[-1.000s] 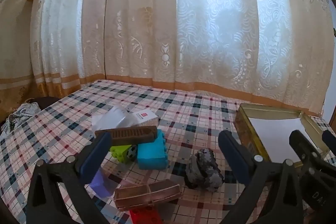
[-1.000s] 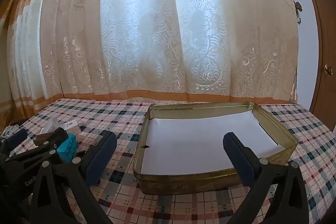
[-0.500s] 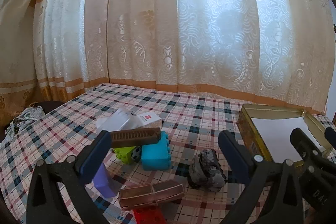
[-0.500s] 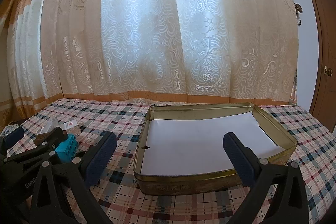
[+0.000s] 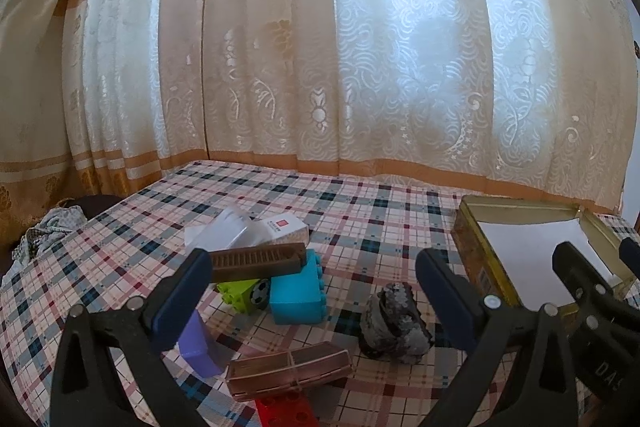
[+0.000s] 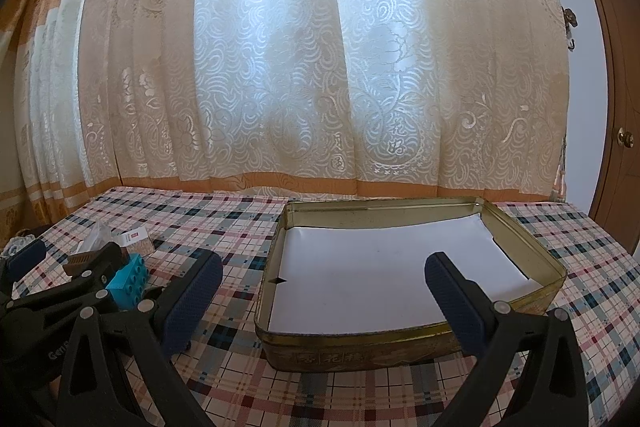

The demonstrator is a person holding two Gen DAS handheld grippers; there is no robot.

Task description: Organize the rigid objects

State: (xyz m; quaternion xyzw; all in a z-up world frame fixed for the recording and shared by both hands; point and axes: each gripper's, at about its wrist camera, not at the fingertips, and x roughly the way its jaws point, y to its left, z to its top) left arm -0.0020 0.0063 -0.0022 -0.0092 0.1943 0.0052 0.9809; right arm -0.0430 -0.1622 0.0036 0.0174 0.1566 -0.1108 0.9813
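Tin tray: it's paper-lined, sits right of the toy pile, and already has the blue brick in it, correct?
Not quite. The tin tray is paper-lined and right of the pile, but it holds nothing. The right wrist view shows only paper inside; the left wrist view shows the blue brick on the cloth, in the pile.

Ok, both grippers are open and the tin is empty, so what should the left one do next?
Probably lower the left hand-held gripper onto the blue block. It lies between the open jaws among the loose pile, while the tin holds only white paper.
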